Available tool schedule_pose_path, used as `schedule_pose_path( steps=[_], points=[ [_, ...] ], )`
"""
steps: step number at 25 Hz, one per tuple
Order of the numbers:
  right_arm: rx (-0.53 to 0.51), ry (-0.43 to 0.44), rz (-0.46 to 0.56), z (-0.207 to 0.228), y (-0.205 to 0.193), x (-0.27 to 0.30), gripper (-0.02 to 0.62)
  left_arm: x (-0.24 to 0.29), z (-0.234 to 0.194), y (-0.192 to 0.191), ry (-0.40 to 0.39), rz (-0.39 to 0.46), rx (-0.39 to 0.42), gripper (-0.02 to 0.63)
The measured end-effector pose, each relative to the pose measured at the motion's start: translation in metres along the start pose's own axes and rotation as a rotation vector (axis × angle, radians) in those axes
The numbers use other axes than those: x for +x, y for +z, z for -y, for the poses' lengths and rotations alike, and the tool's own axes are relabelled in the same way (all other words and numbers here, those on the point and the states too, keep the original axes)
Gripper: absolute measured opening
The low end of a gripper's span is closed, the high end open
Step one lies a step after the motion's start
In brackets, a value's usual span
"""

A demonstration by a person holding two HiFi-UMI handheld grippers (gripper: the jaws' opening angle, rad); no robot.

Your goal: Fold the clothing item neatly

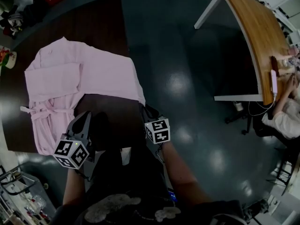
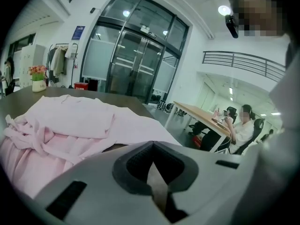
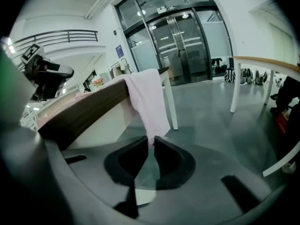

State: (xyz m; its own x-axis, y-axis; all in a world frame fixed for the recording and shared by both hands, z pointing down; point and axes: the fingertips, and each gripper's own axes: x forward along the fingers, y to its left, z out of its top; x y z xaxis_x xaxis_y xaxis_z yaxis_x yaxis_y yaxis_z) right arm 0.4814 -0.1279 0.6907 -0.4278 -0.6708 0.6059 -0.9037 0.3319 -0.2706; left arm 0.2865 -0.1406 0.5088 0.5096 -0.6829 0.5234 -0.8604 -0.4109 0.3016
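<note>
Pink robe [image 1: 79, 78] lies spread across the dark tabletop [image 1: 112, 32]. One sleeve is folded in over the body and the belt [image 1: 44, 109] is knotted at the front, so it's laid flat and partly squared up, ready for another fold. One corner [image 3: 147, 102] has slipped over the near edge and dangles toward the floor, and that explains the right claw [image 3: 151, 142]. It sits low, beneath the tabletop's edge, its jaws a sliver apart with the tip of that pink corner caught between them. It looks like a pinch, presumably to lift the stray flap back up onto the surface.

The left claw [image 2: 152, 149] is closed tight with nothing in it. It's poised just above the near edge beside the robe's lower half, and I'd say it's waiting its turn to take the matching corner.

Writing? Very little. The robe shows no label or brand. A blue sign [image 2: 78, 32] beside the glass doors [image 2: 136, 64] is too small to read. The marker cube [image 1: 158, 131] on each claw carries black-and-white square patterns, not letters.
</note>
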Motion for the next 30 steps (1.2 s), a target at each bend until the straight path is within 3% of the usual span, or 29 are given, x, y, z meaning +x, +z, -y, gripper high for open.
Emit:
schedule_pose_path(
  steps=[4,8,12,16,20,24,30],
  points=[
    [0.024,-0.067,0.021,0.010,0.009,-0.014,0.023,-0.008,-0.006,0.002,-0.012,0.002,0.034,0.011],
    [0.003,-0.191,0.078,0.030,0.039,-0.042,0.023,-0.019,-0.018,0.011,-0.026,0.038,0.057,0.011],
    [-0.077,-0.298,0.157,0.040,0.094,-0.074,0.023,-0.039,-0.040,0.024,-0.030,0.093,0.051,0.011],
    [-0.167,-0.343,0.248,0.022,0.167,-0.092,0.023,-0.065,-0.071,0.040,-0.026,0.139,0.041,0.011],
    [-0.278,-0.327,0.331,-0.030,0.239,-0.086,0.023,-0.097,-0.108,0.047,-0.012,0.179,0.017,0.011],
    [-0.352,-0.267,0.384,-0.101,0.286,-0.059,0.023,-0.134,-0.151,0.044,0.017,0.203,0.000,0.011],
    [-0.370,-0.153,0.359,-0.203,0.289,0.006,0.023,-0.179,-0.211,0.036,0.051,0.215,-0.008,0.011]
  ],
)
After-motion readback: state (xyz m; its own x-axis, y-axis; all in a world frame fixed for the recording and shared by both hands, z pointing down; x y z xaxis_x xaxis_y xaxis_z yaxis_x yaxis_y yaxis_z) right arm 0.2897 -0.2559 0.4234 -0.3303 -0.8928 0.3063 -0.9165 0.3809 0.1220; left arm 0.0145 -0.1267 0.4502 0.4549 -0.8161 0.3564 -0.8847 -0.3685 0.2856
